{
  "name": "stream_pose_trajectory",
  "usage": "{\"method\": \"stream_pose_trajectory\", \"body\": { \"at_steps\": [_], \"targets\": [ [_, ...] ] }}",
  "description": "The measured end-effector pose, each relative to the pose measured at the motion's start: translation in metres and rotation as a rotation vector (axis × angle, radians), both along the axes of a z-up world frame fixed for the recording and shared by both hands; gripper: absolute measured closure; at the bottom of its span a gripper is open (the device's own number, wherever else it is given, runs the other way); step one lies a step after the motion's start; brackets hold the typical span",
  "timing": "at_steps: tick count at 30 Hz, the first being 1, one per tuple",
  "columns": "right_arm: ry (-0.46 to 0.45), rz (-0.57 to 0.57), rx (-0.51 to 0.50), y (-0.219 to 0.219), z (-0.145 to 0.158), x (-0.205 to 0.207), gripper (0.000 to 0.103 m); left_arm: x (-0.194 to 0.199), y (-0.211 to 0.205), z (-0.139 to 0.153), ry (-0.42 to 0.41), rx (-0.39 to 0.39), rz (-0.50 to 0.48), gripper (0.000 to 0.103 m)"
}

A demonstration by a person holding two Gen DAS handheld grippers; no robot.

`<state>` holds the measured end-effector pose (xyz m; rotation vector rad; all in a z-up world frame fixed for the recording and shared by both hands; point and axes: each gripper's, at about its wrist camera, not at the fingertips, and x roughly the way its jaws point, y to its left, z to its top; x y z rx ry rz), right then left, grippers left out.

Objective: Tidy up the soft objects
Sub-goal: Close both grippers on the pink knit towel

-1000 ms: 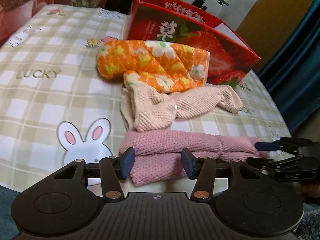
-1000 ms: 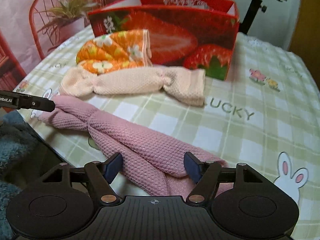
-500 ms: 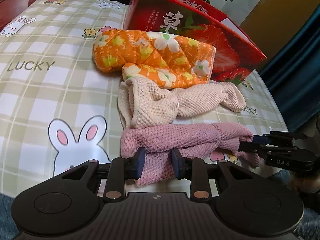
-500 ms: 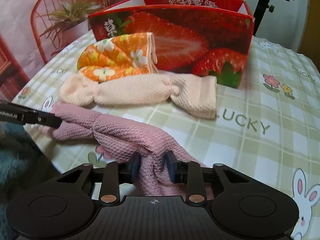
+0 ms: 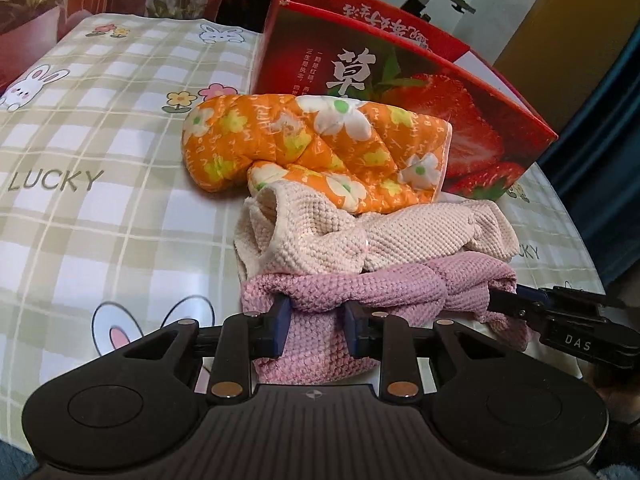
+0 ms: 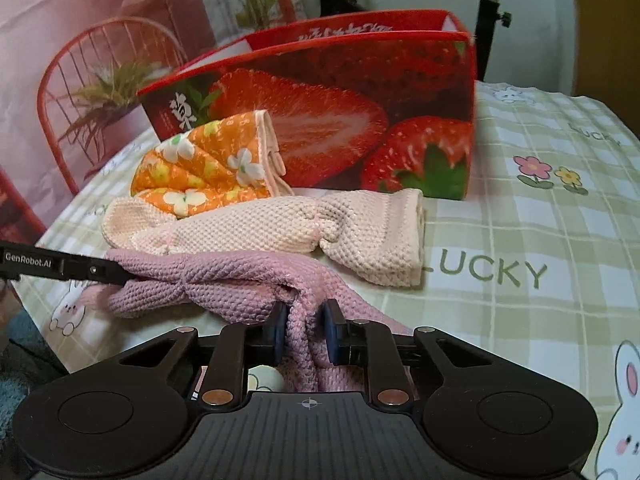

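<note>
the pink cloth (image 5: pixel 360 292) lies along the near edge of the surface (image 5: pixel 100 208), pinched at both ends: the left gripper (image 5: pixel 316 326) has its fingers closed on one bunched end, the right gripper (image 6: pixel 306 330) on the other. if the two lift unevenly, the loose knit could slide out of one grip, or drag the cream cloth (image 6: pixel 280 228) touching it toward the edge.

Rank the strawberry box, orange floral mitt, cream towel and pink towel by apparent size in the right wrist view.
1. Strawberry box, clearly largest.
2. Cream towel and pink towel: look alike; the pink one is nearer and bunched in the right claw, so unranked.
3. Orange floral mitt, smallest, partly hidden.
</note>
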<state>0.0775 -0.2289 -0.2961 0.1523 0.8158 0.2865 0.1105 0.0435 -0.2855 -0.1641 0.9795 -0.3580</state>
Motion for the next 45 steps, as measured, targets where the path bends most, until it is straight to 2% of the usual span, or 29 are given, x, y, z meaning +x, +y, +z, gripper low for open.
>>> {"method": "stream_pose_trajectory", "body": {
  "at_steps": [7,8,9,11,14,19,24,29,32,34,38,41,43,45],
  "targets": [
    [-0.018,0.003,-0.031,0.003,0.001,-0.004,0.084,-0.019,0.006,0.004,-0.018,0.003,0.006,0.071],
    [-0.021,0.006,-0.037,0.004,0.001,-0.005,0.083,-0.021,0.007,0.007,-0.028,0.018,0.013,0.069],
    [-0.022,0.006,-0.038,0.004,0.002,-0.006,0.083,-0.023,0.008,0.011,-0.042,0.038,0.019,0.058],
    [-0.021,0.003,-0.031,0.003,0.002,-0.006,0.083,-0.026,0.009,0.017,-0.07,0.056,0.034,0.045],
    [-0.022,-0.005,-0.03,0.002,0.002,-0.007,0.082,-0.024,0.009,0.017,-0.065,0.061,0.036,0.044],
    [-0.05,-0.013,-0.059,0.003,0.007,-0.011,0.077,-0.021,0.013,0.006,-0.011,0.065,0.049,0.044],
    [-0.055,-0.034,-0.054,-0.001,0.008,-0.012,0.073,-0.023,0.009,0.001,0.007,0.065,0.021,0.044],
    [-0.059,-0.037,-0.078,0.001,0.009,-0.013,0.061,-0.026,0.003,0.0,-0.004,0.084,-0.009,0.039],
    [-0.082,-0.06,-0.121,0.003,0.011,-0.014,0.045,-0.027,0.0,-0.001,-0.023,0.106,-0.012,0.042],
    [-0.097,-0.073,-0.135,0.002,0.012,-0.015,0.034,-0.027,0.0,-0.001,-0.034,0.113,-0.007,0.048],
    [-0.072,-0.079,-0.141,0.0,0.007,-0.012,0.029,-0.026,0.002,-0.002,-0.044,0.108,0.004,0.057],
    [-0.068,-0.078,-0.166,0.003,0.003,-0.011,0.022,-0.025,0.003,-0.002,-0.048,0.103,0.005,0.057],
    [-0.069,-0.083,-0.178,0.004,0.0,-0.01,0.013,-0.026,0.002,-0.002,-0.052,0.108,0.002,0.057],
    [-0.059,-0.087,-0.177,0.003,-0.003,-0.009,0.011,-0.026,0.001,-0.002,-0.056,0.112,-0.001,0.057]
  ]
}}
